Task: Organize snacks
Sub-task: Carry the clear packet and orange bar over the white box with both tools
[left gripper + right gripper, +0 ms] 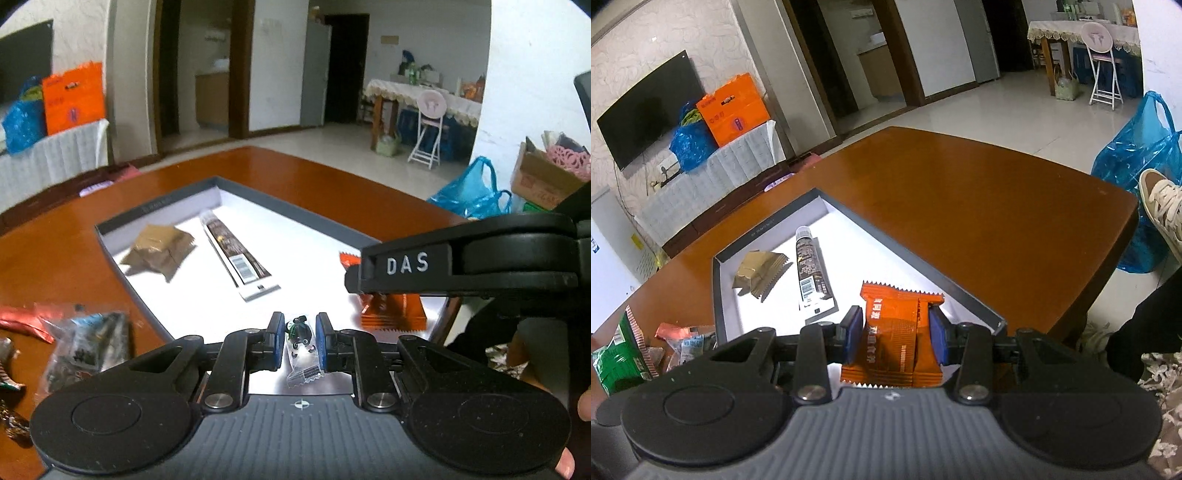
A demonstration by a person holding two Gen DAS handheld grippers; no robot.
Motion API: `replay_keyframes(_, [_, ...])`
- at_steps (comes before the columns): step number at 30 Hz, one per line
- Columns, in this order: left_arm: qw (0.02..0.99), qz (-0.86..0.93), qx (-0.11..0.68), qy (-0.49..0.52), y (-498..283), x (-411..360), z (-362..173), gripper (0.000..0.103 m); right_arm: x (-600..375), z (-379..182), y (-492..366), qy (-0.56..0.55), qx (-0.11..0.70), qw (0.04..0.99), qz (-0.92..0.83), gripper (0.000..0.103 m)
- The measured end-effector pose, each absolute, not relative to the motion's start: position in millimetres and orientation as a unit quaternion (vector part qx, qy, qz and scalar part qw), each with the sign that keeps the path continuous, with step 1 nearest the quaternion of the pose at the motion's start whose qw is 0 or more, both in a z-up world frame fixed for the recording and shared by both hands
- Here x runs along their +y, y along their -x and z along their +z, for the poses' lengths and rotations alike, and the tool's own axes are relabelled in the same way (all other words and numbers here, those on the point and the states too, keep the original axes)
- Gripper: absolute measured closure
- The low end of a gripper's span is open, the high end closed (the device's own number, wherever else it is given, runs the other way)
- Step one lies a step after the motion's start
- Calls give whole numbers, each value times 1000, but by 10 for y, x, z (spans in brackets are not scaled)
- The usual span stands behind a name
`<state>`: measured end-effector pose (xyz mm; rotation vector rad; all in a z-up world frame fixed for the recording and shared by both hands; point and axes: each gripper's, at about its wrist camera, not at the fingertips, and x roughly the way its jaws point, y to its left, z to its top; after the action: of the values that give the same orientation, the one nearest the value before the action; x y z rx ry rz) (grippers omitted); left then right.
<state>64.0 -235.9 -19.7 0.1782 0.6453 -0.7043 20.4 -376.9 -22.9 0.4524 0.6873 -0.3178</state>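
A shallow grey box [295,208] with a white floor sits on the brown table [979,206]. In it lie a gold-brown packet [159,251] and a long dark snack stick [236,254]. My left gripper [300,341] is shut on a small clear candy wrapper [302,352] over the box's near edge. My right gripper [895,338] is shut on an orange packet [897,332] and holds it over the box's near right part. The right gripper also shows in the left wrist view [461,258], above the orange packet [391,310].
Loose snacks lie on the table left of the box: a clear bag [88,339], a red wrapper [26,321], a green packet [620,362]. A blue plastic bag [1141,155] and a person's shoe [1161,206] are beyond the table's right edge.
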Motion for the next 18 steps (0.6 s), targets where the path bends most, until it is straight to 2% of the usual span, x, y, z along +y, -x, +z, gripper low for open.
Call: replay_keyframes(18, [871,-357,324,-98,-616,-2397,-300,83,-3717,-269,-278,-214,337,902,-163,64])
